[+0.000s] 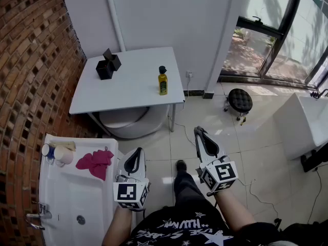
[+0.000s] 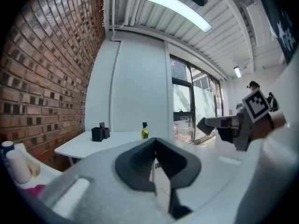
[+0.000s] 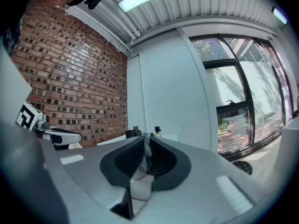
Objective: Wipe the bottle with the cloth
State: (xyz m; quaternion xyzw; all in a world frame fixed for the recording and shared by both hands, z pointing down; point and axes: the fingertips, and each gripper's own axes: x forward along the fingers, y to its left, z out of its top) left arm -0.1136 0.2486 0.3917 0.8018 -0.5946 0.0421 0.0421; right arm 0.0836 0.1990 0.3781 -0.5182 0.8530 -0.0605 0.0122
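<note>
The bottle (image 1: 163, 83), yellow with a black cap, stands upright near the right edge of the white bench (image 1: 128, 88), well apart from both tools. Two black boxes (image 1: 107, 65) sit touching each other toward the bench's far left corner. A white tub (image 1: 134, 122) rests on the floor under the bench.

The cloth (image 1: 96, 163), pink and crumpled, lies on the flat ledge of the white sink (image 1: 66, 204) at the left, just beside a pale cup (image 1: 63, 155). Neither tool touches the cloth.

The left tool (image 1: 137, 154) hangs beside the sink's right edge, pointing roughly level toward the bench. Its jaws are pressed together with nothing between them, and in the left gripper view the bottle shows small, just above the closed tips. The right tool (image 1: 199, 131) is held over the tiled floor, also level and aimed toward the bench. Its jaws meet at the tips and hold nothing, with only a thin seam between the ribbed pads.

A black round stool (image 1: 240, 100) stands near the window at the right.
</note>
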